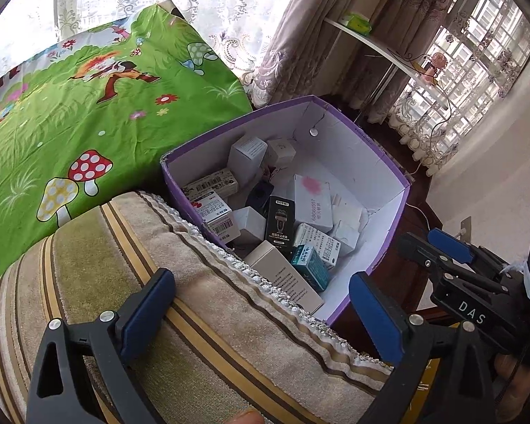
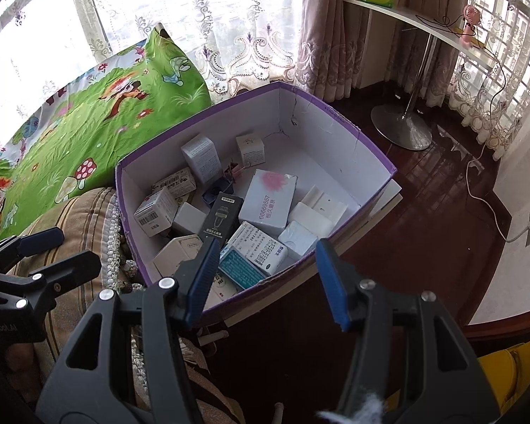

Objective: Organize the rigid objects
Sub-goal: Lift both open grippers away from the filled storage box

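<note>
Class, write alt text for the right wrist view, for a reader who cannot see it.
An open right gripper, holding nothing, hangs over the near rim of a purple cardboard box filled with small cartons, among them a black carton and a teal one. The left gripper sits at left above a striped cushion.

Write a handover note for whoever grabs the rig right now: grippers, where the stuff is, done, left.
Left gripper: open, empty, over the striped cushion.
Right gripper: open, empty, above the near edge of the purple box.
Things: small cartons lie loose in the box, among them a black carton, a white carton with a pink flower and a teal carton.
Done: cartons are all in the box; none shows outside it.
Left: they lie jumbled, so straightening may remain; that is a guess.
</note>
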The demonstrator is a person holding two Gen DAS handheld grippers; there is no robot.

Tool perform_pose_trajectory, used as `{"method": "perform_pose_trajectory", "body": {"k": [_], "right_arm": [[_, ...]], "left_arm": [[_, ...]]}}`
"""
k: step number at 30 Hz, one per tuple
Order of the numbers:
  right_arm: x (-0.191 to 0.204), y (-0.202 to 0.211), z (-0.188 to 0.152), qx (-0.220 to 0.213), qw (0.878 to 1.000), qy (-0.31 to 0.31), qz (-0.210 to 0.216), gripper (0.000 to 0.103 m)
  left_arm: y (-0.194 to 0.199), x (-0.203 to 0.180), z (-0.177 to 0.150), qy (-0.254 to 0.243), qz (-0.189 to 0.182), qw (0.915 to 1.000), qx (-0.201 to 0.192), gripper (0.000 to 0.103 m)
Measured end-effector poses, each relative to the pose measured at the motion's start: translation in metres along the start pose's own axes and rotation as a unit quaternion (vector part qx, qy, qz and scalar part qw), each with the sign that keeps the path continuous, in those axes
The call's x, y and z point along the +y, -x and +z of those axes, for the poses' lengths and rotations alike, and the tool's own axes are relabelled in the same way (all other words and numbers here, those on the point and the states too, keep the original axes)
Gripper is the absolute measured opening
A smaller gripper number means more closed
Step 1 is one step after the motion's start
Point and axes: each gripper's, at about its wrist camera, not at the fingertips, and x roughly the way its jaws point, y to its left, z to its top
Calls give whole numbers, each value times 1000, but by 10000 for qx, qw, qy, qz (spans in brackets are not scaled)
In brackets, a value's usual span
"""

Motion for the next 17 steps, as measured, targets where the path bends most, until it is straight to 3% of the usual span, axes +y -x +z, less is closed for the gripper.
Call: {"method": "perform_pose_trajectory", "body": {"k": [17], "right_arm": [[1, -4, -1, 47, 9999, -53, 90, 61]], "left_arm": [[-4, -2, 2, -134, -45, 9999, -19, 102]]}}
